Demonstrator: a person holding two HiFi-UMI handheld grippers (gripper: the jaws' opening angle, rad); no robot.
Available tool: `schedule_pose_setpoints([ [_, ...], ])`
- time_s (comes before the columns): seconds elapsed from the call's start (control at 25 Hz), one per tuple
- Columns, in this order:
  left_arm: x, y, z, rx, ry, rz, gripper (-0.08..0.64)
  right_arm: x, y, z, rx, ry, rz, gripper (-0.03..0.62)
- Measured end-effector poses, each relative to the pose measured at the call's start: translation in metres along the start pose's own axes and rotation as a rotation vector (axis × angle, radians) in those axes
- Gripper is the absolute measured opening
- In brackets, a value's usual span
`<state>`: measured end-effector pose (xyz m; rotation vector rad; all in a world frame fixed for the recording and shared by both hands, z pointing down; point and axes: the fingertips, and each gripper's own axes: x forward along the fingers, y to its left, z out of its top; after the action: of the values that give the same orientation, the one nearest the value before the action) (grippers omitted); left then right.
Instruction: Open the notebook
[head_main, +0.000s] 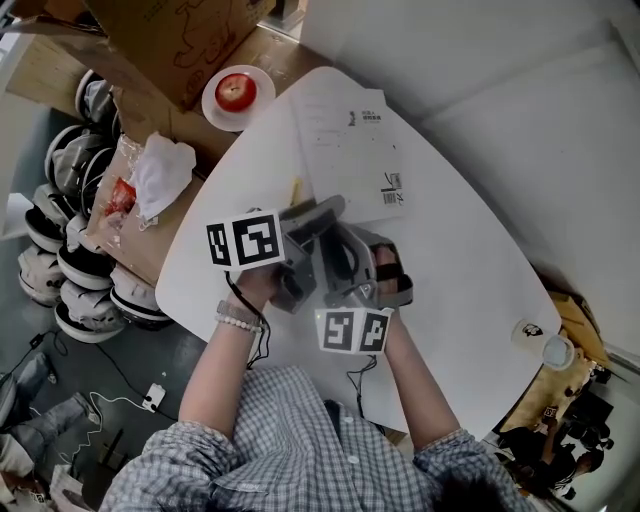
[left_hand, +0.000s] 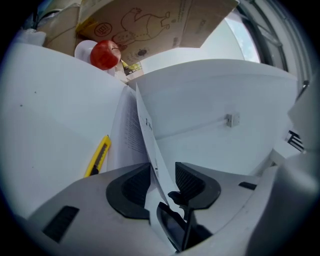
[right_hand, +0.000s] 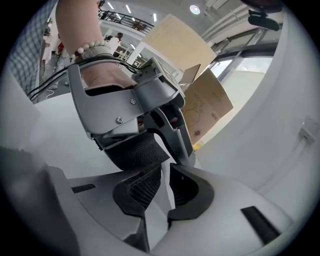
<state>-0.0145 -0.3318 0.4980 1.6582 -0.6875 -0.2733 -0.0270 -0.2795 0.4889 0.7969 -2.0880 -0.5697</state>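
A: Checking the notebook (head_main: 350, 150) first: where is it sitting?

B: It is lying on the white table (head_main: 470, 300), straight ahead of both grippers, with one leaf (left_hand: 150, 145) standing up off the rest. I am not managing to tell whether that leaf is the cover or an inner page.

A: What is holding it up?

B: The right gripper (right_hand: 165, 187) is pinching the leaf's near edge, its jaws pressed together on the thin sheet. The left gripper (left_hand: 162, 184) is sitting just beyond the right one's tips. Its jaws are spread wide, with the same leaf running between them and neither pad pressing on it.

A: What am I worrying about from here?

B: Mostly the paper. Nothing is weighing the notebook down, so a pull from the right gripper is likely dragging the whole thing across the smooth table instead of turning the leaf. If the left gripper is closing askew while the right one is tugging, the sheet is risking a crease or a tear. And if the right pinch is letting go before the left pads are biting, the leaf is dropping shut.

A: Anything nearby getting in the way?

B: A yellow knife (left_hand: 98, 156) is lying just off the left gripper's left jaw, so a wide sweep that way is risking a knock. The apple (head_main: 236, 92) is sitting well ahead, out of it.
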Motion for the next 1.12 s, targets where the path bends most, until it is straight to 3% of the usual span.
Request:
schedule_pose_setpoints([
  [0.04, 0.0, 0.0, 0.0, 0.001, 0.0, -0.002, 0.158, -0.001, -0.001, -0.002, 0.028, 0.003, 0.001, 0.035],
  [0.12, 0.0, -0.001, 0.0, 0.002, 0.0, -0.005, 0.158, -0.001, -0.004, -0.008, 0.093, 0.02, -0.004, 0.129],
  [0.16, 0.0, -0.002, 0.0, 0.002, 0.0, -0.008, 0.158, 0.001, -0.005, -0.012, 0.107, 0.033, -0.007, 0.141],
  [0.36, -0.001, -0.015, 0.002, 0.012, 0.0, -0.051, 0.147, 0.017, -0.008, -0.03, 0.058, 0.088, -0.021, 0.16],
  [0.48, -0.002, -0.025, 0.002, 0.07, 0.02, -0.062, 0.13, 0.024, -0.017, -0.035, 0.072, 0.085, -0.072, 0.16],
  [0.56, -0.003, -0.028, -0.001, 0.126, 0.041, -0.049, 0.13, 0.023, -0.026, -0.037, 0.101, 0.085, -0.113, 0.153],
  [0.64, -0.005, -0.033, -0.005, 0.168, 0.057, -0.061, 0.129, 0.019, -0.036, -0.039, 0.139, 0.081, -0.156, 0.041],
  [0.8, -0.013, -0.042, -0.003, 0.182, 0.028, -0.106, 0.118, 0.012, -0.049, -0.036, 0.196, 0.055, -0.186, 0.028],
  [0.96, -0.022, -0.043, 0.0, 0.204, -0.014, -0.094, 0.117, 0.002, -0.062, -0.035, 0.249, 0.042, -0.226, 0.028],
  [1.04, -0.025, -0.043, 0.0, 0.252, -0.017, -0.059, 0.055, -0.005, -0.074, -0.037, 0.305, 0.034, -0.253, 0.023],
  [1.12, -0.023, -0.043, -0.004, 0.321, 0.012, -0.033, 0.046, -0.013, -0.087, -0.042, 0.382, 0.028, -0.282, 0.023],
])
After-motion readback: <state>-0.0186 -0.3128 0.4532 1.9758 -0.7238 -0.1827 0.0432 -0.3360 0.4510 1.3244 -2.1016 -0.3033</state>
